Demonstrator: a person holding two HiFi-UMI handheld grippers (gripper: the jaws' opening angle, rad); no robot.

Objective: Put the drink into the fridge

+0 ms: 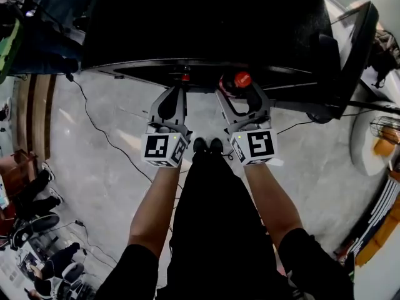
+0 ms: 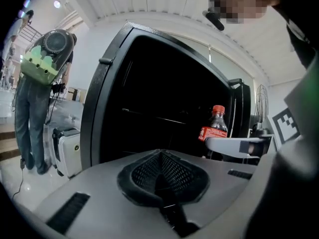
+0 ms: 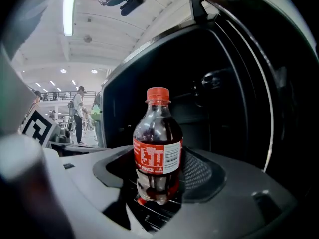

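Note:
The drink, a small cola bottle [image 3: 157, 146] with a red cap and red label, stands upright between the jaws of my right gripper [image 3: 157, 185], which is shut on its lower body. From the head view its red cap [image 1: 242, 79] shows at the right gripper [image 1: 241, 87], just in front of the black fridge [image 1: 206, 24]. The fridge's dark open inside [image 3: 209, 98] lies right ahead of the bottle. My left gripper [image 1: 181, 83] is beside the right one, shut with nothing in it [image 2: 160, 171]. The left gripper view catches the bottle [image 2: 213, 128] to its right.
The fridge door [image 1: 356, 49] stands open at the right. Black cables [image 1: 94, 127] run over the grey floor at the left. A fan [image 1: 384, 130] stands at the right. A person with a green backpack [image 2: 42, 63] and a white case [image 2: 67, 151] are off to the left.

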